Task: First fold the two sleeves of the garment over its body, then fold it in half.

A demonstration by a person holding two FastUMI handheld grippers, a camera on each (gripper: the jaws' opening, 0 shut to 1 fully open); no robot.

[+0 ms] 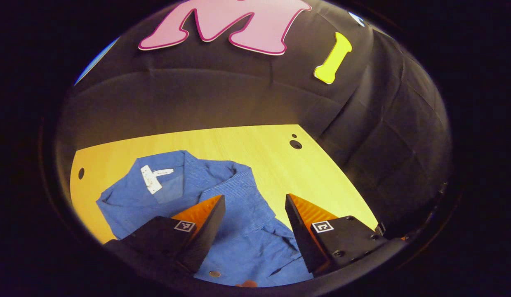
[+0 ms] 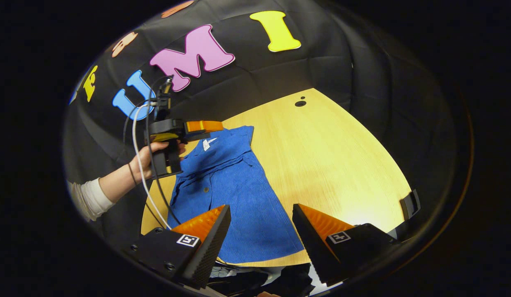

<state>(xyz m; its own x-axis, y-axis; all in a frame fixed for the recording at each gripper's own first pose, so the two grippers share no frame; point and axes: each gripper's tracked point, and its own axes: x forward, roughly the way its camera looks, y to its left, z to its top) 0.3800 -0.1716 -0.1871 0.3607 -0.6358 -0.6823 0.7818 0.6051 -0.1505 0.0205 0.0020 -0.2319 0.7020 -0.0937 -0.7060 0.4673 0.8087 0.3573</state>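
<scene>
A blue ribbed garment (image 1: 247, 235) lies flat on the wooden table (image 1: 276, 165), collar end away from me, with a white label (image 1: 150, 179) inside the neck. My left gripper (image 1: 255, 197) hovers open over the collar and chest, nothing between its fingers. In the right gripper view the garment (image 2: 234, 181) forms a narrow strip with its sleeves tucked over the body. My right gripper (image 2: 261, 206) stands open above the hem end. The left gripper (image 2: 203, 126), held in a hand (image 2: 146, 161), hangs over the collar end.
The table (image 2: 333, 156) stretches bare to the right of the garment, with two small holes (image 2: 300, 103) near its far corner and a black clamp (image 2: 408, 204) on its right edge. A white cable (image 2: 140, 165) hangs from the left gripper. Black cloth walls close the booth.
</scene>
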